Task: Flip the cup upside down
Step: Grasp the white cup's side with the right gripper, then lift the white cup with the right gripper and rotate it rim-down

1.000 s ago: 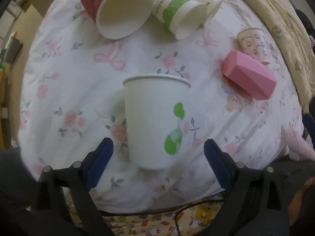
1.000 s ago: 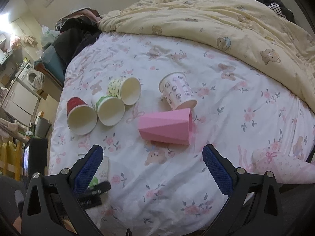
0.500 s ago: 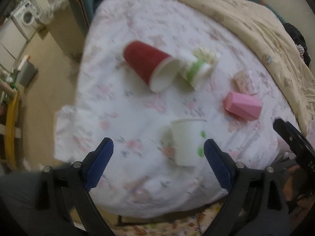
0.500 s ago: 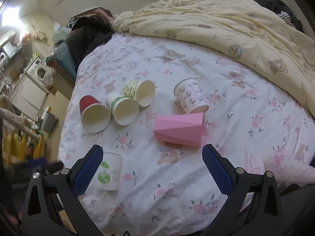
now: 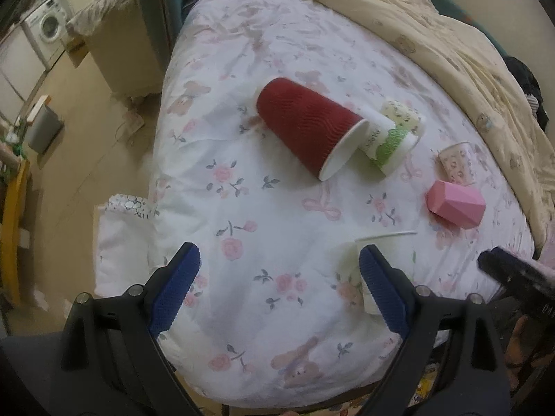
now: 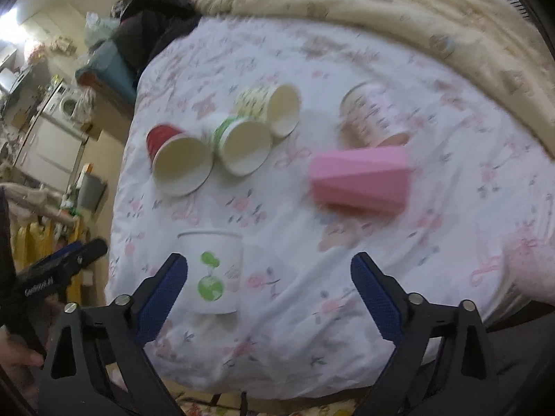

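A white paper cup with a green globe print (image 6: 213, 272) stands on the flowered bedsheet near the front edge, wide end up. In the left wrist view it (image 5: 360, 263) is partly hidden behind the right finger. My left gripper (image 5: 277, 291) is open and empty, to the left of that cup. My right gripper (image 6: 269, 294) is open and empty, hovering just right of the cup, whose side is close to the left finger. Each gripper shows at the edge of the other's view.
Lying on their sides are a red cup (image 5: 307, 128), a green-and-white cup (image 5: 388, 147), a yellow patterned cup (image 6: 270, 105), a small pink-print cup (image 6: 373, 119) and a faceted pink cup (image 6: 360, 180). A beige quilt (image 5: 451, 45) lies behind. The bed edge and floor (image 5: 86, 138) are left.
My left gripper pulled back and swung left away from the white cup, which stays standing. My right gripper moved lower and closer to the cups, toward the white cup.
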